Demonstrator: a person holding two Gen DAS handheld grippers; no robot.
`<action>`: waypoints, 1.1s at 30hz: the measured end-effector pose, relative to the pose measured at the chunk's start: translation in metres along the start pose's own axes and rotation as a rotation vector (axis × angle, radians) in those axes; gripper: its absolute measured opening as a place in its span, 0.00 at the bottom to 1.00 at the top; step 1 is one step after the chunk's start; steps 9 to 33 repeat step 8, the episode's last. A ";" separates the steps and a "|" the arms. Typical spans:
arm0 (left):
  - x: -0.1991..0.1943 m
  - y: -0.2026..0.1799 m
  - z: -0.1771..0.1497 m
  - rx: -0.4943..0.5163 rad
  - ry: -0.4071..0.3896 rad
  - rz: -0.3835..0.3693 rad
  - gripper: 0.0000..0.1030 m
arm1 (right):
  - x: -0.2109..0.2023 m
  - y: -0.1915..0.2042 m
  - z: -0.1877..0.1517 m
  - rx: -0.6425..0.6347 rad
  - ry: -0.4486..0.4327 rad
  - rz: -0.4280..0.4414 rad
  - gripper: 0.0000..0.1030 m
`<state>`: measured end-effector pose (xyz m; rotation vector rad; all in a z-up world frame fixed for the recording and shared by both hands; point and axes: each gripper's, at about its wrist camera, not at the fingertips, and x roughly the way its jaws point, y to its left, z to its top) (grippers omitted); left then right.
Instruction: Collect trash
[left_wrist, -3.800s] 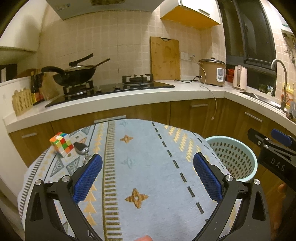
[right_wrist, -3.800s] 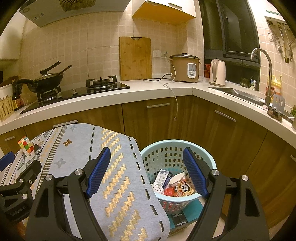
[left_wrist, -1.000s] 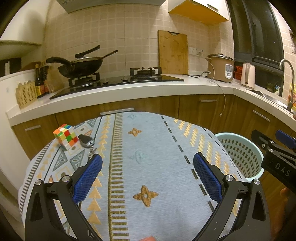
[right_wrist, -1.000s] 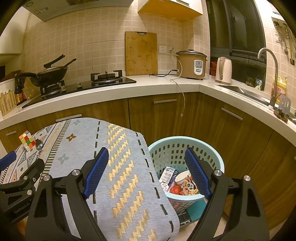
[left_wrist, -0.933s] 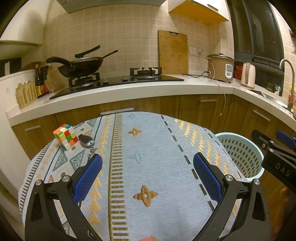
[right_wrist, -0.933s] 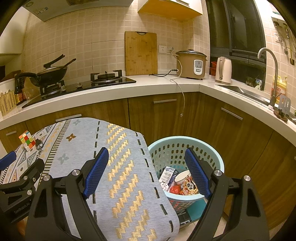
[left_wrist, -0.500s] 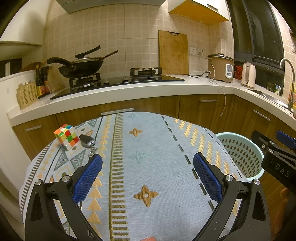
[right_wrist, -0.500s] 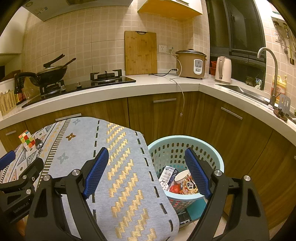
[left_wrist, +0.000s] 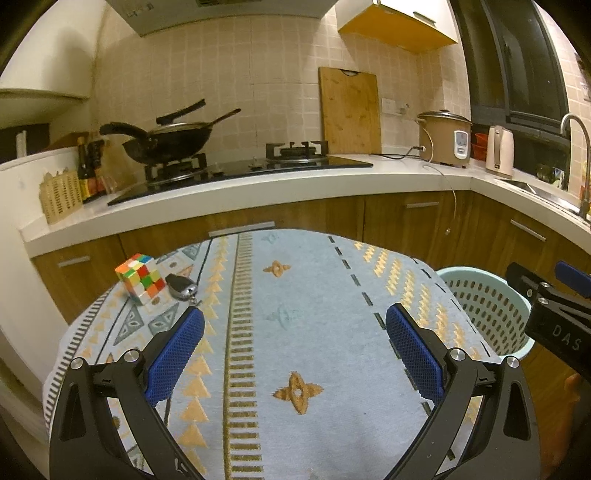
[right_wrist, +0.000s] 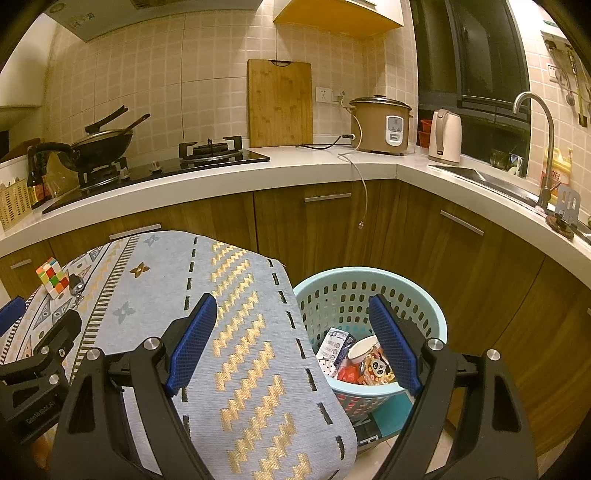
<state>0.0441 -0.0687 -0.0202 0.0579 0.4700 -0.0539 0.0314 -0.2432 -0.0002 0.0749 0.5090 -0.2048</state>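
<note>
The collecting looks close to done, judged from how things lie: the trash (right_wrist: 360, 356), a small carton, a paper cup and bright wrappers, sits in the bottom of the pale green basket (right_wrist: 436, 321), just ahead of and below the right-hand finger of the right gripper (right_wrist: 295, 339), whose blue fingers stand wide apart with nothing between them. The left gripper (left_wrist: 293, 347) is likewise spread and empty above the patterned tablecloth (left_wrist: 295, 295). Beyond its left finger lie only a puzzle cube (left_wrist: 139, 277) and a key fob (left_wrist: 179, 286), touching each other; neither reads as trash, so probably nothing is left to pick up. Only the right wrist view shows the basket's contents; the left wrist view catches just its rim and wall, but gives the clearer look at the cloth, though its near edge is hidden.
</note>
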 end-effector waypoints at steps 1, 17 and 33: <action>0.002 0.001 0.000 -0.007 0.013 -0.011 0.93 | 0.000 0.000 0.000 0.000 0.000 -0.001 0.78; 0.002 -0.002 0.000 0.005 0.022 -0.011 0.93 | 0.000 -0.001 -0.001 0.003 0.004 -0.002 0.78; 0.002 -0.002 0.000 0.005 0.022 -0.011 0.93 | 0.000 -0.001 -0.001 0.003 0.004 -0.002 0.78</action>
